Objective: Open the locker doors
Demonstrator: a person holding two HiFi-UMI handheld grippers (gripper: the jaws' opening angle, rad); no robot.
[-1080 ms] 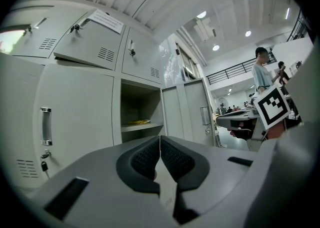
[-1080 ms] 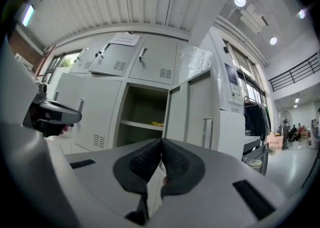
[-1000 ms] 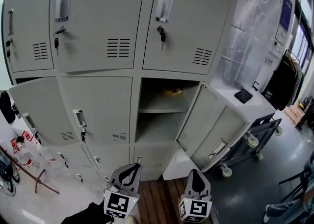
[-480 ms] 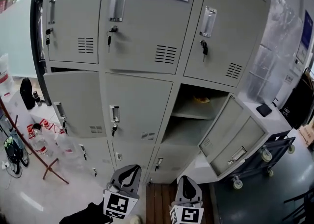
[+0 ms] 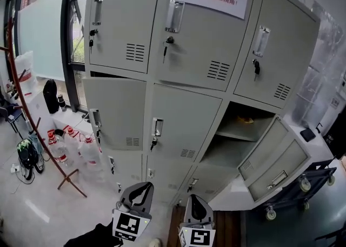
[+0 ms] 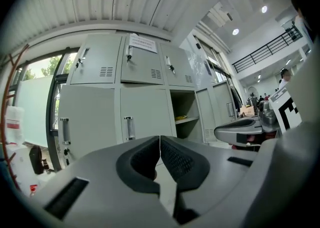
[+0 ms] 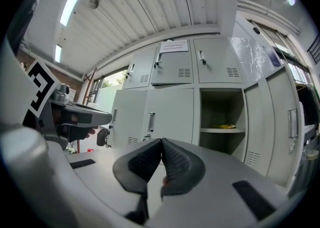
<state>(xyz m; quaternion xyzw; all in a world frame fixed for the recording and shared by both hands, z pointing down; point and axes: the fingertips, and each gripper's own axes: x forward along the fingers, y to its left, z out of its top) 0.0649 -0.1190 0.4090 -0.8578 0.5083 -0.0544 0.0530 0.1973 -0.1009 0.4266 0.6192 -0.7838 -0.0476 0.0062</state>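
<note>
Grey sheet-steel lockers [image 5: 186, 86] with vented doors stand ahead of me. In the middle row the right-hand grey door [image 5: 270, 159] already hangs swung out to the right, baring its shelved compartment [image 5: 232, 132]. The closed grey centre door [image 5: 184, 119] beside it looks like the next one to open.

Both claws sit low in the head view, well short of the cabinet. The left claw [image 5: 141, 186] is clenched, pads meeting with nothing between them, and the right claw [image 5: 193, 198] is clenched and empty too.

What matters for the reach is the centre door's upright chrome handle [image 5: 157, 127]. It sits on the door's left edge with its long axis vertical, ahead of and above both claws. In the head view it lies closer to the left claw's line than the right's, so I judge the left hand the nearer one. Whichever claw goes must release first, then straddle the handle from its sides. I'd expect the door to swing right, like its neighbour.
</note>
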